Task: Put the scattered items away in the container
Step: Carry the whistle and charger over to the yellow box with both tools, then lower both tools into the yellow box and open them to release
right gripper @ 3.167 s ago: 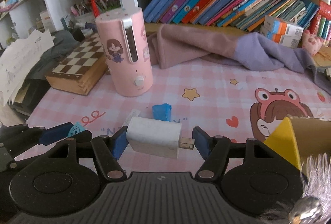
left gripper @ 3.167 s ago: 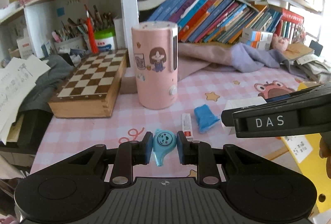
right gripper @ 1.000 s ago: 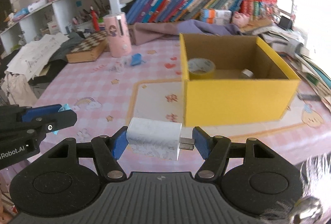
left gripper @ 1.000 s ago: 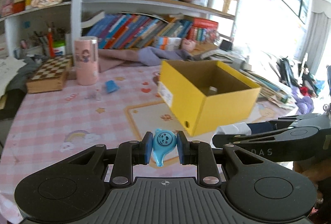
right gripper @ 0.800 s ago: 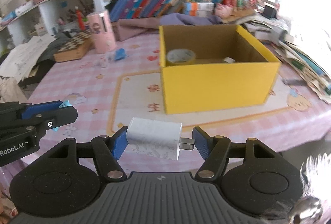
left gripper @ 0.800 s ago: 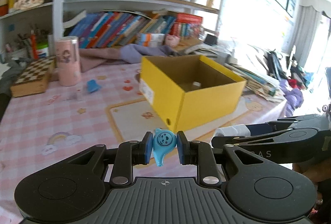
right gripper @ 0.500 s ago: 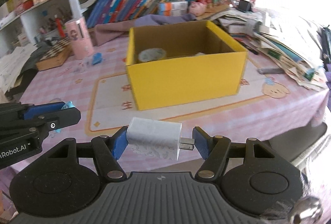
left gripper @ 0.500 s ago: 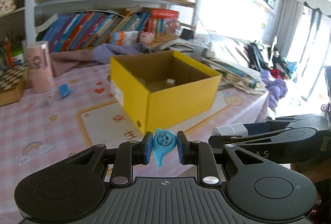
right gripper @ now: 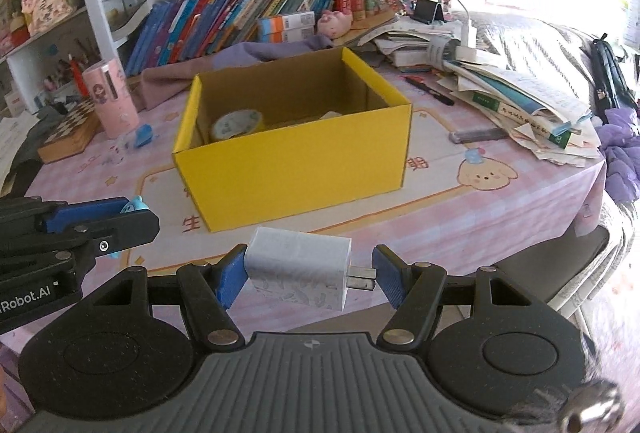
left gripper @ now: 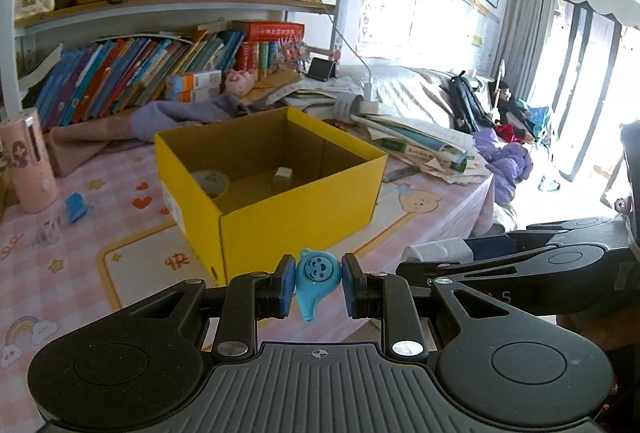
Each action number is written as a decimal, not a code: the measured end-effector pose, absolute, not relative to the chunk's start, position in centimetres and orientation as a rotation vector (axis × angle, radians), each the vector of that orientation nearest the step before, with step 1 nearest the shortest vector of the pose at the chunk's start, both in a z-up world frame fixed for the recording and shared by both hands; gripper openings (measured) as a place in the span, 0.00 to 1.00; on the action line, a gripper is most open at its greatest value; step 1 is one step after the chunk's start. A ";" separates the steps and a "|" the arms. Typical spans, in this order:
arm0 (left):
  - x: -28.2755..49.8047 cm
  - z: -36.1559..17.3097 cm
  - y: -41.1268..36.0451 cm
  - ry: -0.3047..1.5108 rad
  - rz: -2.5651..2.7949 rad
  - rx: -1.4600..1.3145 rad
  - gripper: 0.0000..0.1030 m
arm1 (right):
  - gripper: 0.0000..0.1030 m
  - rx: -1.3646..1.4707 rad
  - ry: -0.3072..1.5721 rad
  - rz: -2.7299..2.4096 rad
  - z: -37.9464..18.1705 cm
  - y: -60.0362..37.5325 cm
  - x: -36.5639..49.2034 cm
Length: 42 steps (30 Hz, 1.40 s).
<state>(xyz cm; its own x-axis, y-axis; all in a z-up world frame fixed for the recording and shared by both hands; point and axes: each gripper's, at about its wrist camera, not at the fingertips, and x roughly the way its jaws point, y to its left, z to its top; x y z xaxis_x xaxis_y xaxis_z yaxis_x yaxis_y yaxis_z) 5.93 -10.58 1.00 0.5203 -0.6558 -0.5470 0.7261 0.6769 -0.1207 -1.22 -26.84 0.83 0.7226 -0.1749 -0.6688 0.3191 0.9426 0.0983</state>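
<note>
Here the left gripper is clamped on a blue whistle, held in the air short of the yellow box. The box stands open on the pink cloth, with a tape roll inside at its left. To the right, the right gripper grasps a white charger, prongs against the right pad, also short of the box.

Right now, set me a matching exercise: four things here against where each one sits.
Things:
1. blue whistle
2. white charger
3. tape roll
4. pink cylinder

Places:
A. inside the yellow box
B. in the right tongs
C. standing on the table beside the chessboard
D. in the left tongs

Pairs: 1-D, 2-B, 3-A, 4-C
</note>
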 end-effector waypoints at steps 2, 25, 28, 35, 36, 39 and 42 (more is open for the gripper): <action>6.1 1.0 -11.2 0.600 -0.835 0.131 0.23 | 0.63 0.215 0.714 -0.278 0.9 -27.4 -1.0; 13.1 3.6 -17.1 0.504 -0.721 0.151 0.23 | 0.63 0.163 0.591 -0.171 4.7 -35.2 7.7; 14.6 3.6 -17.8 0.499 -0.686 0.154 0.23 | 0.63 0.149 0.577 -0.140 5.1 -36.3 9.9; 17.9 2.3 -19.3 0.540 -0.603 0.165 0.23 | 0.63 0.118 0.594 -0.058 4.8 -38.4 15.2; 18.3 2.0 -19.5 0.549 -0.593 0.166 0.23 | 0.63 0.114 0.602 -0.045 4.5 -38.5 15.9; 19.4 1.2 -20.1 0.579 -0.567 0.178 0.23 | 0.63 0.104 0.630 -0.011 3.7 -38.8 17.9; 20.4 0.1 -20.6 0.610 -0.547 0.194 0.23 | 0.63 0.084 0.658 0.020 2.8 -38.9 19.8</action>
